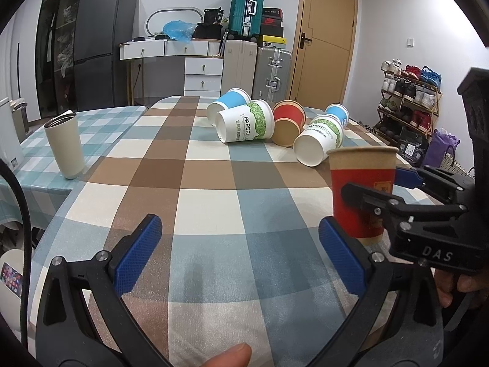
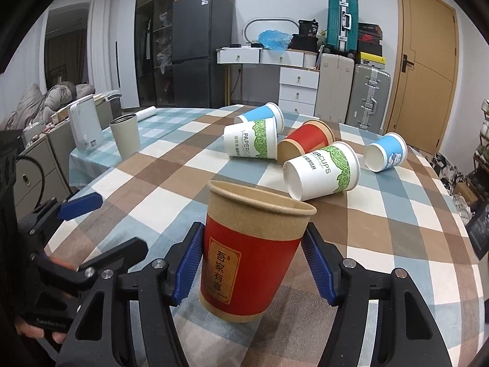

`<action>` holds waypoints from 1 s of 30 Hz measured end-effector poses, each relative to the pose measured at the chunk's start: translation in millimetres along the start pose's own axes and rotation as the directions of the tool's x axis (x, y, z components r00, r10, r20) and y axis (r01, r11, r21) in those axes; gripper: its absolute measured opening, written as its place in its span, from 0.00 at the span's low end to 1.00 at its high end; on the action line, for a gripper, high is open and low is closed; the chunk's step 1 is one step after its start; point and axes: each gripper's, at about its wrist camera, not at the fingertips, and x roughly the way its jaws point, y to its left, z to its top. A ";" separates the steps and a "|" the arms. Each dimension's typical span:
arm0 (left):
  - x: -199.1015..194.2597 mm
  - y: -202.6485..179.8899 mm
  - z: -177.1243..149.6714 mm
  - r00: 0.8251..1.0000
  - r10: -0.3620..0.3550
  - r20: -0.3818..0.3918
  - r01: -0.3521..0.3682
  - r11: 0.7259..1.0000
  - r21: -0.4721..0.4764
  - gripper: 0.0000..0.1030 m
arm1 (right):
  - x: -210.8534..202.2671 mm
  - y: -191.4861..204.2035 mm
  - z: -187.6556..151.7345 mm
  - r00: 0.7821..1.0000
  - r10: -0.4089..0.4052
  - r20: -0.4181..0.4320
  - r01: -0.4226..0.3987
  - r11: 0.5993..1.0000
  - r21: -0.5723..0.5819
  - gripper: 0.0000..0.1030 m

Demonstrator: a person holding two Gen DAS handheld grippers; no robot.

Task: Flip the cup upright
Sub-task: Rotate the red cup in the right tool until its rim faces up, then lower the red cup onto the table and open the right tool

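One upright red cup (image 2: 250, 263) in jaws; five cups (image 2: 321, 169) lying

Lighting: even, moderately bright indoor light from overhead; colours cool, slightly muted. Shadows: soft, faint; two pale streaks on the checked cloth-covered surface (image 1: 214, 183) just near-side of the blue-padded fingers (image 1: 139, 253) in the left wrist view. Glare: weak sheen on the dark grey tall refrigerator (image 2: 198, 52); none on the red-and-kraft paper cup (image 2: 250, 253). Distortion: strong fisheye; the tan wooden door (image 2: 428, 61) bows, black vignette fills the corners. Focus: sharp centre, mild softness towards the rims; cup print legible.
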 end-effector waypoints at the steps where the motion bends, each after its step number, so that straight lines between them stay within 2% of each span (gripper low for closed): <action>1: 0.0 -0.6 -0.1 1.000 0.000 0.000 0.000 1.000 0.000 0.99 | -2.0 -0.2 -1.5 1.000 0.006 -0.001 -0.006 1.000 -0.004 0.63; 10: -0.1 0.5 0.0 1.000 0.000 0.001 0.000 1.000 0.001 0.99 | -17.4 1.6 -18.6 0.999 0.050 -0.002 -0.050 0.996 -0.078 0.61; 16: 0.0 0.5 0.6 1.000 0.002 0.005 -0.002 1.000 0.003 0.99 | -16.7 1.5 -20.2 0.998 0.044 0.033 -0.042 0.997 -0.062 0.61; 21: -0.1 0.5 0.5 1.000 0.001 0.004 -0.001 1.000 0.001 0.99 | -9.5 4.6 -17.8 0.999 0.026 0.030 -0.023 0.997 -0.069 0.61; 24: -0.6 0.4 0.7 1.000 -0.001 0.007 0.001 1.000 -0.005 0.99 | -10.3 2.7 -20.1 0.999 0.032 0.037 -0.029 0.997 -0.069 0.64; 27: -1.7 0.5 0.6 1.000 -0.003 0.012 0.003 1.000 0.001 0.99 | -12.4 0.3 -23.6 0.998 0.044 0.042 -0.041 0.996 -0.079 0.72; 30: -3.3 -0.4 0.7 1.000 -0.001 0.019 0.001 1.000 0.009 0.99 | -21.3 -5.6 -25.7 0.994 0.067 0.081 -0.062 0.996 -0.063 0.84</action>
